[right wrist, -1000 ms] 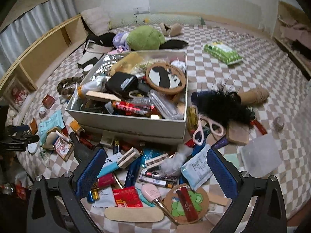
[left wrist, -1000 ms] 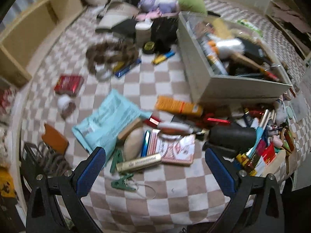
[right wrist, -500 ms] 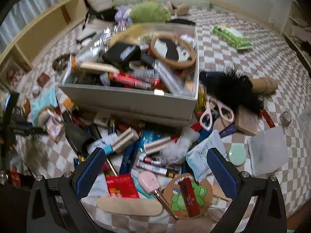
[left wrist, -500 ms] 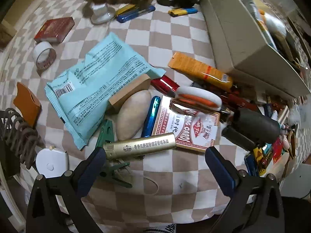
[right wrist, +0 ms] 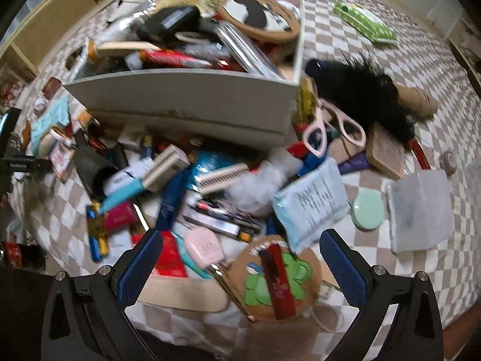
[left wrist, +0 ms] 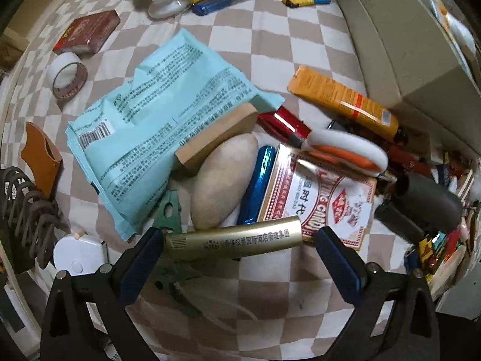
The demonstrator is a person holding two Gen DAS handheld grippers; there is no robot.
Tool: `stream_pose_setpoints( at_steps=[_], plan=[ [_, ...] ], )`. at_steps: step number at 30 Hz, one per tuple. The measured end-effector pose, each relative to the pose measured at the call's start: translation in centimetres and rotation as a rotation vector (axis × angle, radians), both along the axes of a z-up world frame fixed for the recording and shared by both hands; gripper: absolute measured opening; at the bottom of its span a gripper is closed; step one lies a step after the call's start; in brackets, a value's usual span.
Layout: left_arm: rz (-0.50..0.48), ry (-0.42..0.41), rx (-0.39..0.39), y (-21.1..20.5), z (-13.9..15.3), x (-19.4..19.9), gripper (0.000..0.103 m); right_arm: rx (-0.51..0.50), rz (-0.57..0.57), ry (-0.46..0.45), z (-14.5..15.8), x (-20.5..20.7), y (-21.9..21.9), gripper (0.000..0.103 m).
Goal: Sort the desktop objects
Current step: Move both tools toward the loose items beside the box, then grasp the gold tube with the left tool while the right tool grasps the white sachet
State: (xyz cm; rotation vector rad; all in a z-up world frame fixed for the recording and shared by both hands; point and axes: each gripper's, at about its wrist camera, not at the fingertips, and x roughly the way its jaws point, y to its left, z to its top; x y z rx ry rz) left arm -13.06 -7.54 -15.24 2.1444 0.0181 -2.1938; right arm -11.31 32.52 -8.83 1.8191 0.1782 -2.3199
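Left wrist view, lower centre: the left tongs (left wrist: 239, 252) stand wide apart and hold nothing, and they have dropped close over a second, so that the gold tube (left wrist: 233, 242), which sat small in mid-frame a second ago, now lies crosswise between the blue pads. Just above it in the frame lie a beige oval pebble-like piece (left wrist: 224, 185), a blue metallic pen (left wrist: 257, 185) and a red-and-white card pack (left wrist: 318, 201); further up, a teal printed pouch (left wrist: 162, 117), an orange tube (left wrist: 342, 100) and, at upper right, the wall of the grey box (left wrist: 384, 48). By that approach I judge the gold tube to be the piece about to be taken. Right wrist view: the right tongs (right wrist: 240, 266) are likewise open and empty and have also closed in, hanging over a round green-flower plaque (right wrist: 275, 282) and a pink clip-like item (right wrist: 203, 248) at lower centre; the box (right wrist: 186, 96), heaped with things, fills the upper middle. Everything rests on a checked bed cover (left wrist: 270, 297).
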Motion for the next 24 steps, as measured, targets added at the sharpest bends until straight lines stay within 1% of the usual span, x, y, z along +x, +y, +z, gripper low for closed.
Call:
stream_pose_setpoints(
  at_steps=[2, 5, 7, 8, 12, 15, 17, 20, 24],
  plan=[
    [0.001, 0.002, 0.005, 0.0, 0.0, 0.1, 0.101, 0.009, -0.011, -0.021, -0.5, 0.0, 0.8, 0.103],
    [0.007, 0.008, 0.021, -0.1, 0.1, 0.1, 0.095, 0.011, -0.050, -0.050, -1.3, 0.1, 2.5, 0.103],
    [0.008, 0.012, 0.031, 0.0, 0.3, 0.1, 0.087, 0.008, -0.083, -0.058, -1.5, 0.0, 3.7, 0.103],
    [0.007, 0.013, 0.036, 0.0, 0.4, 0.1, 0.085, 0.006, -0.102, -0.057, -1.5, 0.0, 4.3, 0.103],
    [-0.010, 0.011, 0.051, 0.5, 0.6, 0.2, 0.085, -0.019, -0.194, -0.038, -1.0, -0.3, 6.7, 0.103],
    [-0.023, 0.015, 0.058, 0.9, 0.8, 0.2, 0.085, -0.067, -0.273, -0.039, -0.9, -0.5, 8.7, 0.103],
    [-0.026, 0.025, 0.068, 1.1, 1.2, 0.2, 0.085, -0.084, -0.295, -0.049, -1.2, -0.7, 9.3, 0.103],
    [-0.024, 0.051, 0.087, 1.5, 2.2, 0.1, 0.084, -0.137, -0.333, -0.070, -1.7, -1.1, 9.9, 0.103],
    [-0.022, 0.086, 0.113, 2.1, 3.7, -0.1, 0.085, -0.259, -0.451, -0.085, -2.3, -2.0, 11.1, 0.103]
  ],
)
